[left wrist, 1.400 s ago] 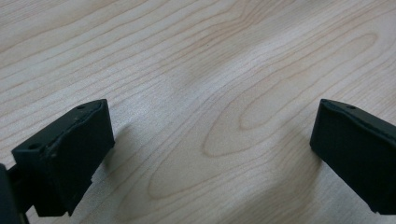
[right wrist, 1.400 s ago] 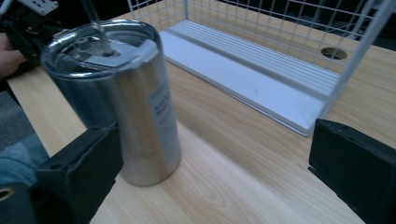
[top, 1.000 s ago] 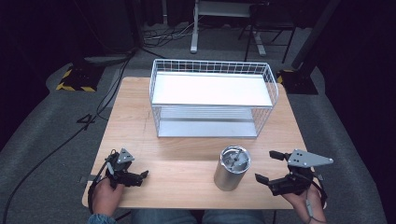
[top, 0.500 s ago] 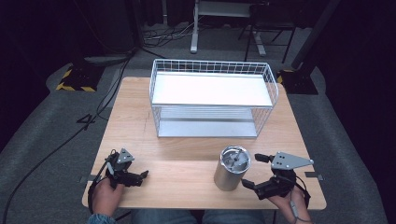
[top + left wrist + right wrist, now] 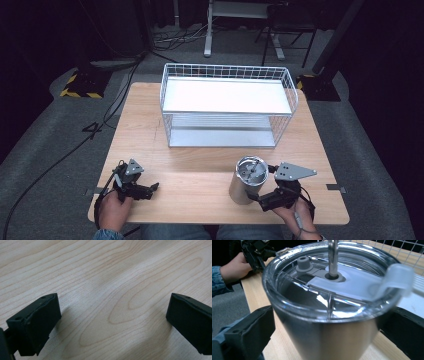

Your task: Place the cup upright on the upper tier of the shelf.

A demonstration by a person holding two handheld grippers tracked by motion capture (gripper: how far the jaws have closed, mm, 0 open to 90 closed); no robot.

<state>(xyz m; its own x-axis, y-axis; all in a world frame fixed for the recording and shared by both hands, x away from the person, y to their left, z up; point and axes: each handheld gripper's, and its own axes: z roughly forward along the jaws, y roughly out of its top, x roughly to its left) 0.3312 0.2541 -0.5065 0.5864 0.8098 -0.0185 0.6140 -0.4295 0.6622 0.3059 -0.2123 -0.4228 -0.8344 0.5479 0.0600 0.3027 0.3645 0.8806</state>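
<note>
Overhead and gripper-mounted views of my two hand-held grippers at a light wooden table with visible grain.

A white wire-mesh basket rack with a flat white shelf on top stands at the far middle of the table. A stainless-steel tumbler with a clear plastic lid stands upright near the front edge, right of centre, well apart from the rack.

My right gripper, black with a grey three-cornered plate on top, sits at the front right with its jaws set wide, one on each side of the tumbler. In the right gripper view the tumbler stands between the two black jaws; the pictures do not settle whether either jaw touches the steel wall. The lid carries a grey rubber plug, a metal straw passing through its centre hole, and a translucent tab at the rim.

My left gripper lies at the front left of the table, held in my left hand, well apart from the tumbler. In the left gripper view its jaws stand wide apart over bare wood, with nothing between them. The right gripper view shows my left hand and a blue denim sleeve beyond the tumbler.
</note>
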